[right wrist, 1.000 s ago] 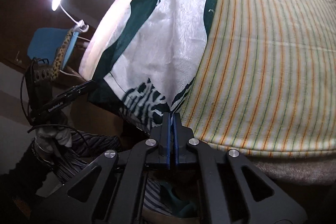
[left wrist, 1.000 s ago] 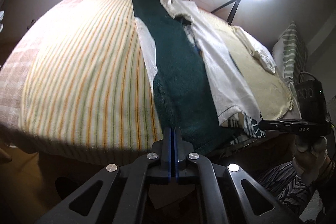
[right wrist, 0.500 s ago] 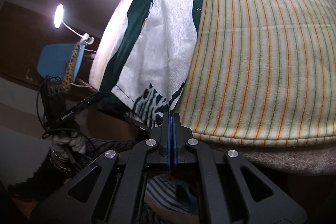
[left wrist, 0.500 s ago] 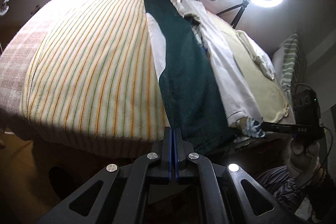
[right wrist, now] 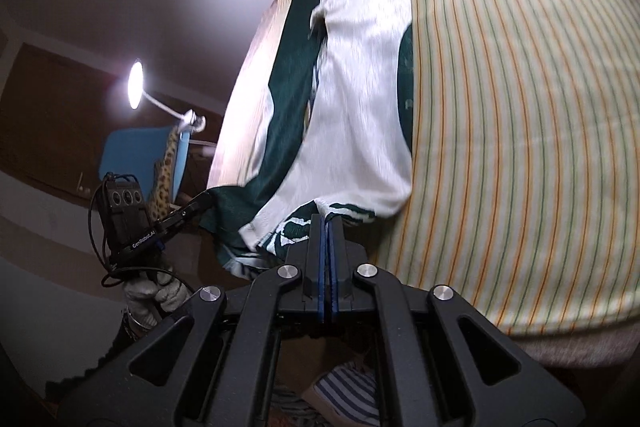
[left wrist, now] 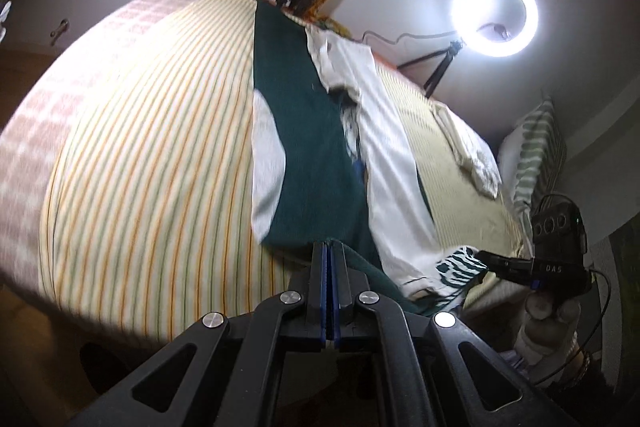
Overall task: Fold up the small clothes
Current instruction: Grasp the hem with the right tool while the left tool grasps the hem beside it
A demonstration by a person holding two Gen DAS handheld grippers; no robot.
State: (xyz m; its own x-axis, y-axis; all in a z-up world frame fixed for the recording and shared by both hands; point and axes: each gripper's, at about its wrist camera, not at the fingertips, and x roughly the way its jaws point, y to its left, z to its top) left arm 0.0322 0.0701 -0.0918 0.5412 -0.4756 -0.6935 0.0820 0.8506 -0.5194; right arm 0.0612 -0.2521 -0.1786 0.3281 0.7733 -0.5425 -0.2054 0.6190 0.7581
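Note:
A small green and white garment [left wrist: 316,147] lies stretched lengthwise on a bed with a yellow striped cover [left wrist: 152,163]. My left gripper [left wrist: 330,247] is shut on its dark green near corner at the bed's front edge. My right gripper [right wrist: 327,221] is shut on the other near corner, the white part with a green zebra-pattern hem [right wrist: 296,231]. The garment also shows in the right wrist view [right wrist: 360,99]. Each gripper shows in the other's view, the right one [left wrist: 492,259] and the left one [right wrist: 200,205], both clamped on the hem.
A ring light on a stand [left wrist: 494,13] glows behind the bed. A striped pillow [left wrist: 536,155] and crumpled white cloth [left wrist: 476,159] lie at the bed's right. A blue chair [right wrist: 136,159] and lamp [right wrist: 136,85] stand to the left in the right wrist view.
Both grippers have moved forward and up over the bed edge with the near hem, which now rises off the front edge. The garment's near end is slacker.

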